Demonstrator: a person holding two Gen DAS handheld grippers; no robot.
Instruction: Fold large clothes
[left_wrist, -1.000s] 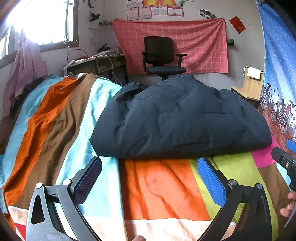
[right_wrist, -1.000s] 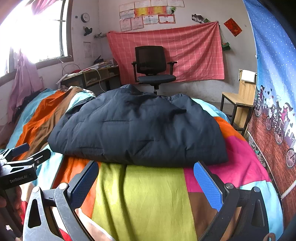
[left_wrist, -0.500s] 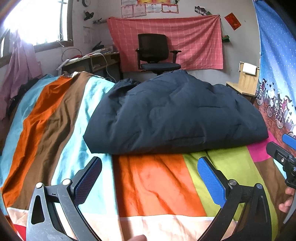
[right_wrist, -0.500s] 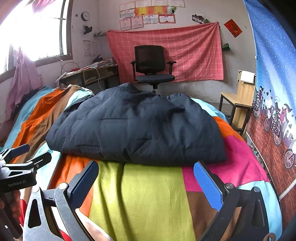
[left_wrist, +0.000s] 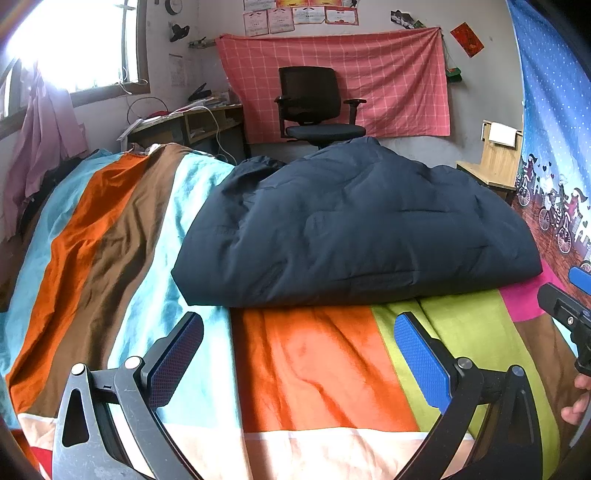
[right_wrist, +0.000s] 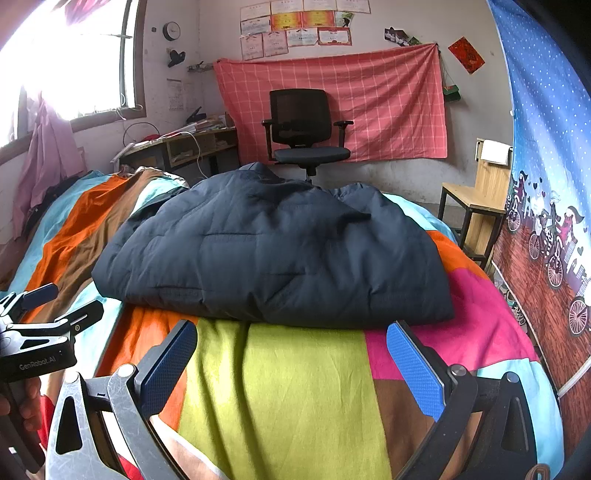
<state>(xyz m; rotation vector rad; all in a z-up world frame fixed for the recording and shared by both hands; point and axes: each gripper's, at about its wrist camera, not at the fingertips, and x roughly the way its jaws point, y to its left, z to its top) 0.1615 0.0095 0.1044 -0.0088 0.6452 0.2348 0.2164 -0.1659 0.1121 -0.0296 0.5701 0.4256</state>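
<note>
Dark navy quilted jacket (left_wrist: 354, 229) lies folded in a thick bundle on the bed, across the striped bedspread (left_wrist: 325, 365). Its folded front edge runs left to right, resting over the light blue, orange, lime green and pink stripes. In the right wrist view the jacket (right_wrist: 273, 254) shows a puffed upper layer, with a collar or sleeve end poking out at the top right of the bundle.

Left hand-held gripper (left_wrist: 299, 350): jaws spread wide, blue pads apart, nothing between them. It hangs over the orange stripe, just short of the jacket's front edge, not touching it.

Right hand-held gripper (right_wrist: 291, 354): jaws likewise spread wide, nothing pinched. It sits above the lime green stripe, tips near the jacket's front edge; contact not evident.

Each gripper shows in the other's view: the right one at the far right edge of the left wrist view, with fingertips of the holding hand (left_wrist: 574, 402) below it; the left one at the left edge of the right wrist view, body marked "GenRobot.AI".

Background: black office chair (right_wrist: 304, 136) before a pink checked cloth (right_wrist: 369, 107) hung on the far wall; cluttered counter (right_wrist: 181, 144) under a bright window (right_wrist: 70, 55); wooden chair (right_wrist: 476, 199) at right, beside a blue patterned hanging with bicycle figures (right_wrist: 543, 158).
</note>
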